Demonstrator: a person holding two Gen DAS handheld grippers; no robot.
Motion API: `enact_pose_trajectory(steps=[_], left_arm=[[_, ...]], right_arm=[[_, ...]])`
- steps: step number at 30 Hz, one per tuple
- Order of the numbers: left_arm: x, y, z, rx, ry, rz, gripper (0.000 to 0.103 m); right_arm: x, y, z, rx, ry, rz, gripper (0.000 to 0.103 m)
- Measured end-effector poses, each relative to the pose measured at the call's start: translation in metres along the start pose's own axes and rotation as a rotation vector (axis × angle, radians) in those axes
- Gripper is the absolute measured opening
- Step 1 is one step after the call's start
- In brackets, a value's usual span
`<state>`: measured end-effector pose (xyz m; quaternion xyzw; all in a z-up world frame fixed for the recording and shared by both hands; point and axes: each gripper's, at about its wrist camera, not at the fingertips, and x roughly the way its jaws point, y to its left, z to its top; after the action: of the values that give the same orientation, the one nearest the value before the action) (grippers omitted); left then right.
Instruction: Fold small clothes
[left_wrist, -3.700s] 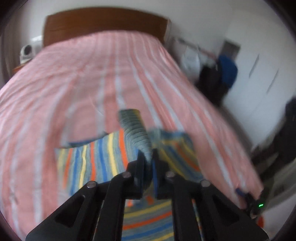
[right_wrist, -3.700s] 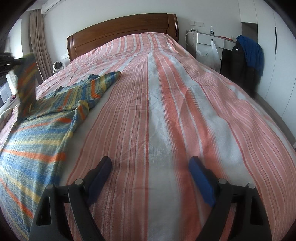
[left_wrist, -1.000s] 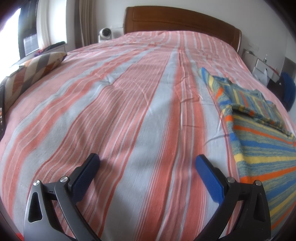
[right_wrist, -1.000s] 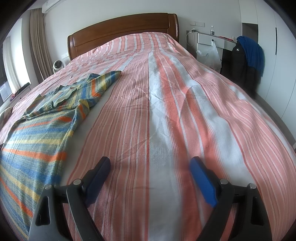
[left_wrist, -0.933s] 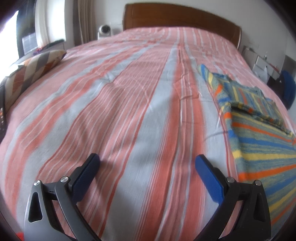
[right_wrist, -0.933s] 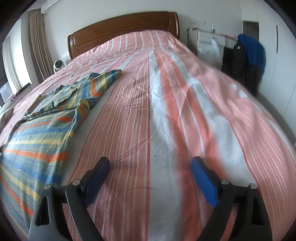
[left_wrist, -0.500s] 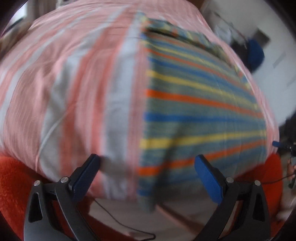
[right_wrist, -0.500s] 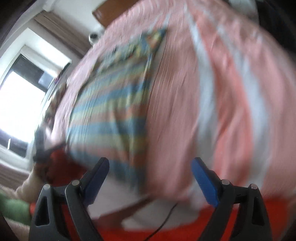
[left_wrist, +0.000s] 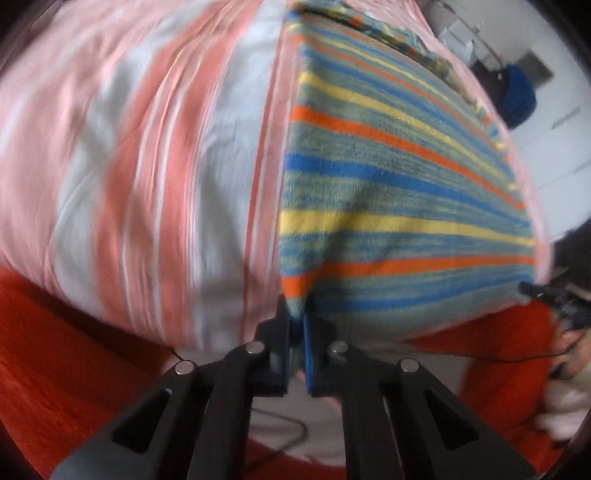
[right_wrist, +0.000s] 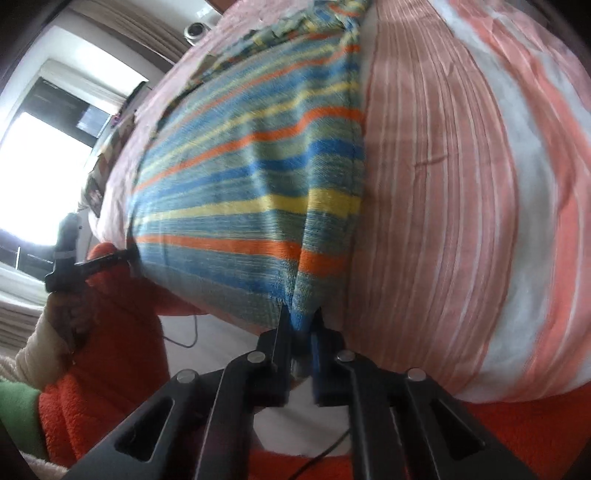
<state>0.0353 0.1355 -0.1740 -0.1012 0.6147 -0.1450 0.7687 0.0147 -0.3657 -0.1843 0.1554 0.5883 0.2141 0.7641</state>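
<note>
1. The bed (left_wrist: 147, 155) fills most of both views, covered in a bedspread with pink-orange and white stripes that drops over the near edge.
2. The striped garment (left_wrist: 388, 192) lies flat on the bedspread, banded in blue, grey-green, yellow and orange. It sits on the right in the left wrist view and left of middle in the right wrist view (right_wrist: 251, 177). Its hem hangs at the near edge of the bed, and its far end looks rumpled or folded over.
3. An orange fleecy fabric (right_wrist: 110, 325) shows below the bed edge in both views; what it is cannot be told.
4. The left tongs (left_wrist: 295, 325) are pinched narrow on the near left corner of the garment's hem, the cloth caught between the black pad and the blue pad.
5. The right tongs (right_wrist: 301, 325) are likewise pinched on the near right corner of the hem, with a ridge of cloth rising from the grip.
6. A thin dark cable (right_wrist: 181, 332) trails below the bed edge.
</note>
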Motion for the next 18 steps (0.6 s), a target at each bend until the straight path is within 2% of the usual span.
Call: enact_pose_trajectory(steps=[3, 5, 8, 10, 12, 13, 14, 15, 18], left_arm=[[-0.013, 0.006, 0.004, -0.018, -0.014, -0.079, 0.003], [-0.03, 0.001, 0.012, -0.03, -0.048, -0.17, 0.003], [-0.056, -0.002, 0.049, -0.043, -0.144, -0.258, 0.003], [-0.066, 0.0, 0.089, -0.077, -0.221, -0.298, 0.003], [-0.064, 0.0, 0.136, -0.106, -0.278, -0.314, 0.003], [-0.06, -0.001, 0.17, -0.103, -0.317, -0.288, 0.003], [-0.057, -0.002, 0.188, -0.098, -0.336, -0.273, 0.003], [-0.048, -0.008, 0.213, -0.096, -0.35, -0.264, 0.003], [-0.022, -0.013, 0.3, -0.11, -0.358, -0.226, 0.003]], right_arm=[[-0.016, 0.001, -0.001, 0.032, -0.039, 0.066, 0.008], [-0.03, -0.003, 0.002, 0.069, -0.084, 0.129, 0.008], [-0.05, -0.005, 0.025, 0.096, -0.182, 0.224, 0.008], [-0.058, -0.006, 0.051, 0.093, -0.25, 0.254, 0.008], [-0.062, -0.011, 0.091, 0.09, -0.318, 0.249, 0.008], [-0.062, -0.014, 0.113, 0.078, -0.35, 0.225, 0.008], [-0.061, -0.019, 0.145, 0.06, -0.39, 0.191, 0.008], [-0.059, -0.022, 0.162, 0.056, -0.407, 0.18, 0.008], [-0.044, -0.036, 0.237, 0.048, -0.45, 0.126, 0.008]])
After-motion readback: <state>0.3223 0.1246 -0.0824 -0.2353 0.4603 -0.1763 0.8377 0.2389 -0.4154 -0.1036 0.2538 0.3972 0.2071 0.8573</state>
